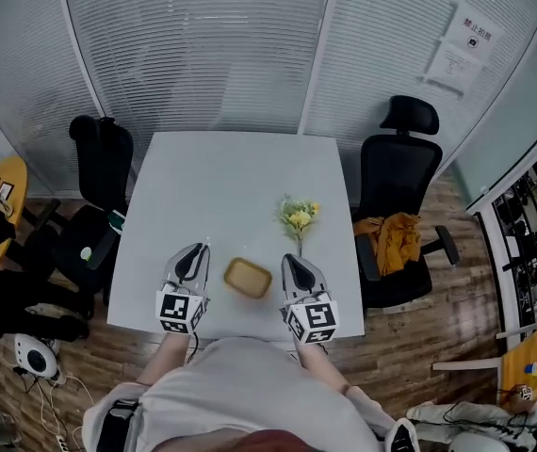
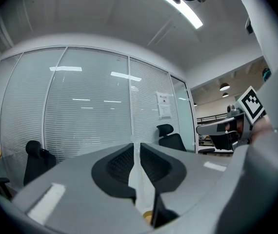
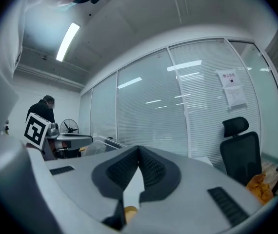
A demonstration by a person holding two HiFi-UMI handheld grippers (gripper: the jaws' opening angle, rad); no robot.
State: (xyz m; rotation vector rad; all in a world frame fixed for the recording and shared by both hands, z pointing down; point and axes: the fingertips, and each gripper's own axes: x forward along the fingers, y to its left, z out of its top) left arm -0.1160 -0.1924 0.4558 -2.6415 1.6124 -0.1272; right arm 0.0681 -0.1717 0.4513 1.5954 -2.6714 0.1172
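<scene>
Head view: tan dish (image 1: 248,278) lies at three o'clock of the left gripper (image 1: 197,250) and nine o'clock of the right gripper (image 1: 293,260), equally near; both pairs of jaws are closed together, empty

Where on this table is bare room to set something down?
The far half of the table is bare, and so is its left side ahead of the left gripper. Crowded: the front edge, tan dish between the grippers, flowers ahead of the right gripper.
</scene>
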